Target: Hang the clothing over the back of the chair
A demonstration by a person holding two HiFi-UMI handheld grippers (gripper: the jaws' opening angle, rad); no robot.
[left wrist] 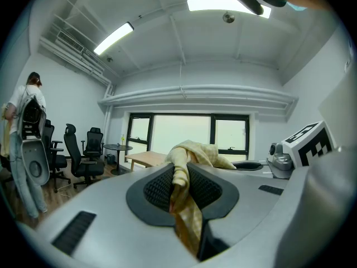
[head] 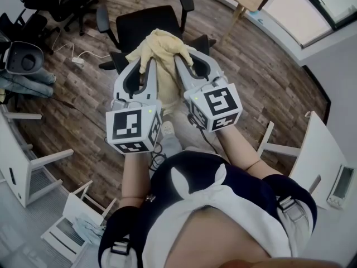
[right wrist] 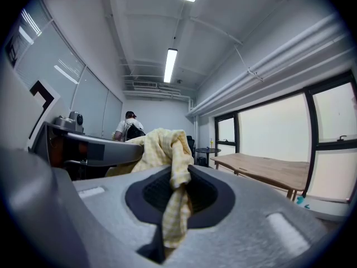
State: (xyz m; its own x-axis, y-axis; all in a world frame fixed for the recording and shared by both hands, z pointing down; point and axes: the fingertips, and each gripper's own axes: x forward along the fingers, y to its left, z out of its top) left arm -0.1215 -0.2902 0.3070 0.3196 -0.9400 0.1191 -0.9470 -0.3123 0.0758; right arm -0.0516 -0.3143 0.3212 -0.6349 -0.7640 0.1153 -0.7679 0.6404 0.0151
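Status: both claws are clamped on the clothing [head: 160, 46], a pale yellow checked garment.

- The left gripper [head: 146, 67] has its jaws only narrowly apart, with a bunched fold filling the gap. The left gripper view shows the clothing [left wrist: 192, 151] rising out of the pads, a tail hanging at 6.
- The right gripper [head: 184, 63] is the same: jaws nearly closed on a fold, and its own view shows the clothing [right wrist: 163, 144] heaped above the pads, tail dangling at 6.

Layout, head view: the grippers sit side by side at 9 and 3 of the bundle, both pointing to 12. The garment is off the floor [head: 83, 110], bunched between the 2 tips. The black chair [head: 148, 24] sits at 12, directly beyond the cloth. The dark edges at 8 and 3 of the bundle look like the top of its back, but I can't confirm because the cloth covers the middle.

Why a 2-point hold: probably so 2 separate grips keep the top edge stretched and it can straddle the back instead of landing as a lump. Near-level grippers let the cloth hang free below the tips.

Judgement: approach roughly done, drape not done — the weight is on the claws, not the chair. Next it needs fabric on both sides of the back's top edge, then release.

Risks: the cloth is bunched, so an uneven fore/aft split means it slides off. The armrests [head: 103, 17] at 10 and 1 could snag a tail.
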